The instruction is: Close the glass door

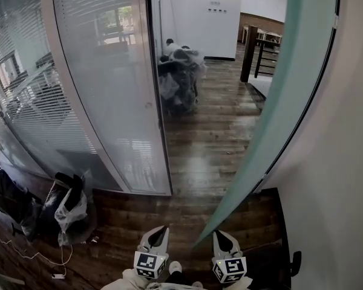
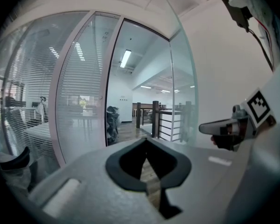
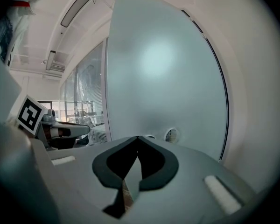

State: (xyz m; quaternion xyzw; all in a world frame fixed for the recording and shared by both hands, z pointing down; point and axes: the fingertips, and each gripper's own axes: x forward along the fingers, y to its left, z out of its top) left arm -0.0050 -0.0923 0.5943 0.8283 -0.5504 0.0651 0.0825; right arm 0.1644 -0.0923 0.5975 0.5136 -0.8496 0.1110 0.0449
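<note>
Hand-held grippers [image 1: 162, 229] [image 1: 221, 235] beside glass door [image 1: 278, 101]

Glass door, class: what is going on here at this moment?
A person stands at a doorway with a gripper in each hand. The left gripper and the right gripper are held low and side by side, both shut with nothing between their jaws. The frosted glass door stands swung open beside the white wall on the right, and the right gripper faces its panel. Neither gripper has hold of the door, so closing it has not yet begun.
</note>
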